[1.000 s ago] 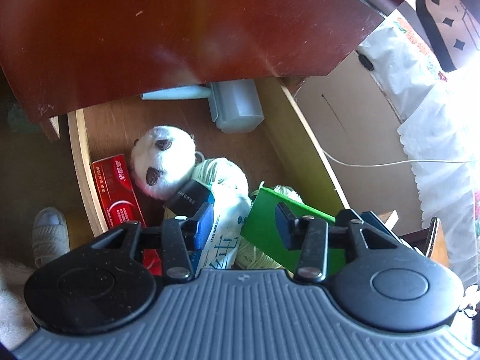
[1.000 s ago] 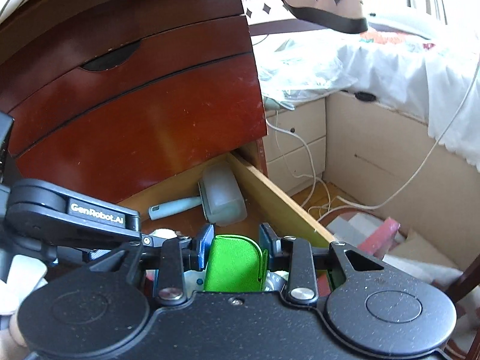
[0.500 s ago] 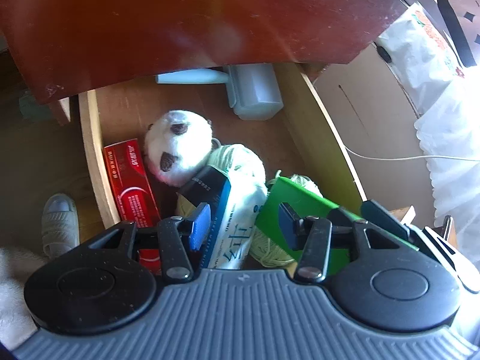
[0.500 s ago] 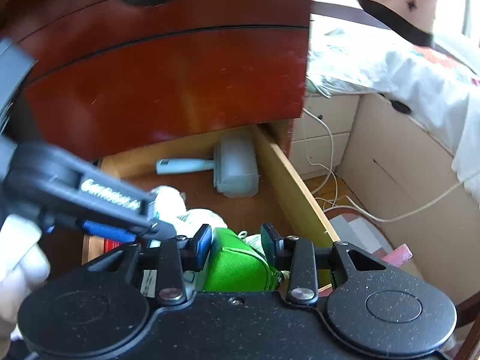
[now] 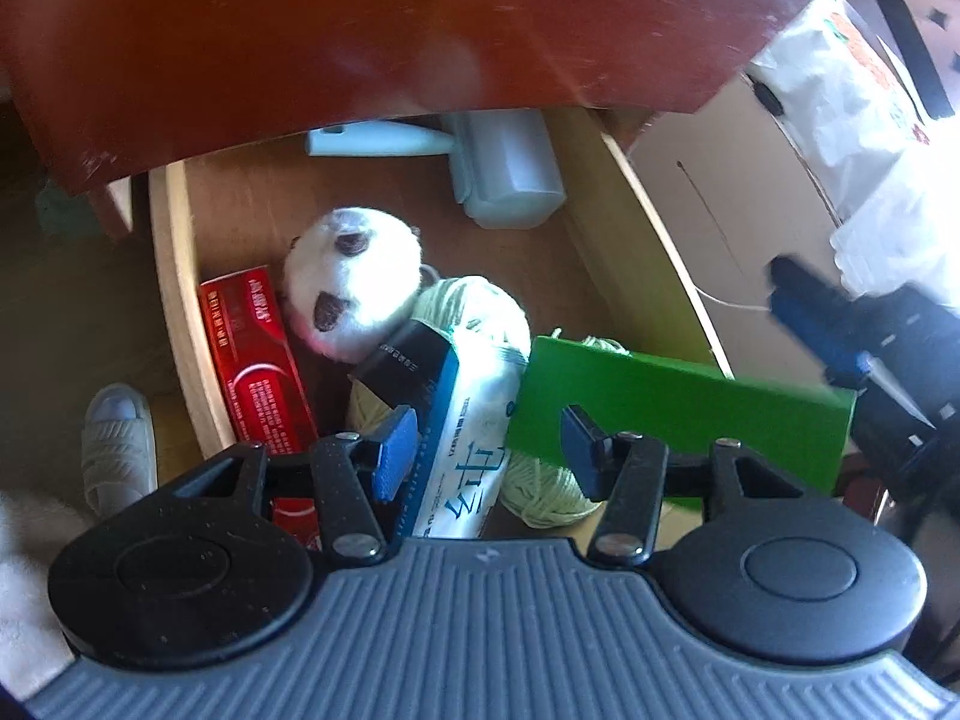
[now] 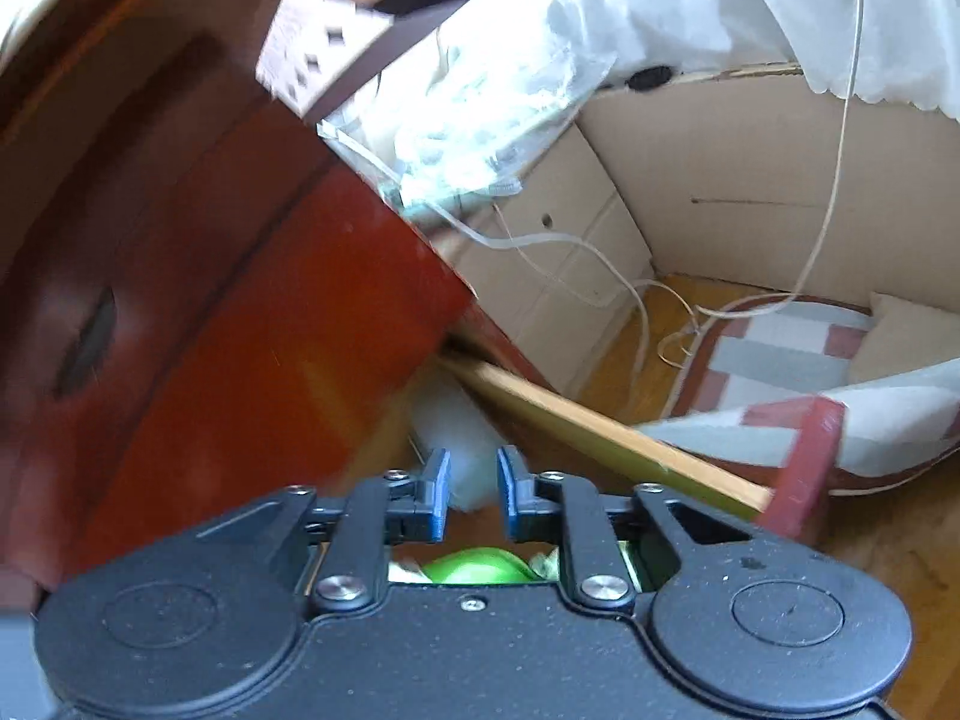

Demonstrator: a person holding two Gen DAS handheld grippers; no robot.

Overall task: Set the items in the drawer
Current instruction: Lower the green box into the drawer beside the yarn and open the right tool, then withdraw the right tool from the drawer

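Observation:
In the left wrist view the open wooden drawer (image 5: 174, 276) holds a plush panda (image 5: 351, 282), a red box (image 5: 255, 360), a dark blue box (image 5: 414, 360), a white packet (image 5: 474, 420), pale green yarn (image 5: 540, 492), a lint roller (image 5: 498, 168) and a green box (image 5: 678, 402). My left gripper (image 5: 486, 444) is open and empty above them. My right gripper (image 6: 473, 495) is open and empty; it shows blurred at the right of the left wrist view (image 5: 840, 330), beside the green box. A green object (image 6: 477, 565) shows below its jaws.
The dark red cabinet front (image 5: 360, 30) overhangs the drawer's back. A cardboard box (image 6: 720, 180) stands to the right, with white cables (image 6: 648, 300), a cushion (image 6: 810, 360) and a white cloth (image 6: 720, 12). A white shoe (image 5: 117, 438) lies on the floor at left.
My right gripper let go of the green box, which now rests in the drawer, and swung up and right. My left gripper pulled back slightly, still open.

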